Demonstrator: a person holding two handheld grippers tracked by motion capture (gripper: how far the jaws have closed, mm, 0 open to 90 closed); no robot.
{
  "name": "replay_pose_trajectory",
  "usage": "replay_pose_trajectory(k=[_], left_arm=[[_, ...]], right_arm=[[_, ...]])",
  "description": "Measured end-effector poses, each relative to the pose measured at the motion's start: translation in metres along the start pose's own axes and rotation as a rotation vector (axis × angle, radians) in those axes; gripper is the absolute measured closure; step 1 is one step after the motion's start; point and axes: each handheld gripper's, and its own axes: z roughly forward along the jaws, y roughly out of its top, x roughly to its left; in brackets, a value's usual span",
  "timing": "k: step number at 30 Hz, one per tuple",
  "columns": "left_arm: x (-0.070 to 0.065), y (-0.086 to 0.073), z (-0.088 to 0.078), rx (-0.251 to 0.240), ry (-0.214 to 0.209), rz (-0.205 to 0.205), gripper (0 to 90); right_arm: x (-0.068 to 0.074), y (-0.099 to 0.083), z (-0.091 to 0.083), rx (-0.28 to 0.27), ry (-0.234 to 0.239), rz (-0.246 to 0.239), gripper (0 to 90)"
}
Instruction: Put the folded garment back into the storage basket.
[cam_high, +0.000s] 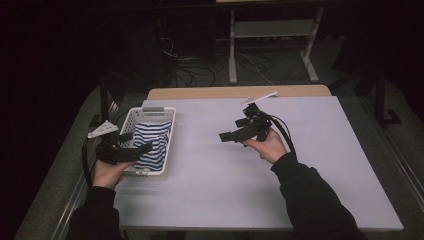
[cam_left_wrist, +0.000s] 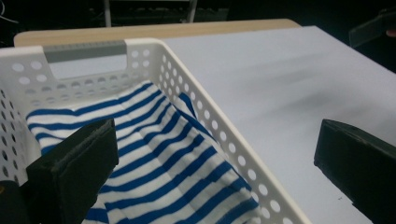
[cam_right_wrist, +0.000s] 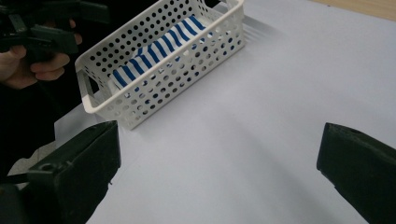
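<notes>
**Striped cloth sits in the basket, both tools empty**

Closest to me are the person's dark sleeves, coming up from the near edge of the pale surface (cam_high: 215, 190). The left hand-held gripper (cam_high: 137, 150) hangs at the near end of the white perforated basket (cam_high: 169, 145), its jaws spread wide apart with nothing between them; seen along that tool, one jaw sits over the cloth and the other out over the bare surface, so they straddle the basket's long wall. Inside lies the blue-and-white striped cloth (cam_high: 152, 140), folded and filling most of the basket floor, its edge riding a little up the wall nearest the middle of the surface.

Farther in, the right hand-held gripper (cam_high: 226, 135) is held up off the surface, well apart from the basket and pointing toward it, jaws likewise wide open and empty. Beyond the far edge I see a strip of wooden tabletop (cam_high: 240, 92) and cables on the floor (cam_high: 210, 70).

It looks to me like the cloth is what the left tool is after. To do that well, I'd bring both jaws inside the wall, come down on a raised fold instead of the flat middle, and close only once cloth is between the pads. The right tool could steady the basket rim so it doesn't slide.
</notes>
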Motion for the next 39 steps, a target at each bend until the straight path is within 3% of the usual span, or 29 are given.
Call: replay_pose_trajectory(k=[11, 13, 23, 27, 31, 39], left_arm=[[-0.009, -0.02, -0.008, -0.057, 0.028, 0.018, 0.0], [-0.009, -0.025, -0.008, -0.08, 0.012, 0.019, 0.0], [-0.014, -0.035, -0.009, -0.102, 0.039, 0.023, 0.0], [-0.015, -0.038, -0.008, -0.108, 0.032, 0.021, 0.0], [-0.021, -0.039, -0.005, -0.095, 0.034, 0.052, 0.0], [-0.023, -0.041, -0.006, -0.108, 0.036, 0.047, 0.0]], right_arm=[[-0.018, -0.018, -0.026, -0.023, -0.041, 0.019, 0.0], [-0.022, -0.022, -0.033, -0.025, -0.052, 0.02, 0.0], [-0.037, -0.041, -0.052, -0.035, -0.085, 0.035, 0.0], [-0.041, -0.048, -0.058, -0.037, -0.09, 0.042, 0.0], [-0.047, -0.057, -0.067, -0.046, -0.112, 0.05, 0.0], [-0.052, -0.068, -0.081, -0.064, -0.131, 0.048, 0.0]])
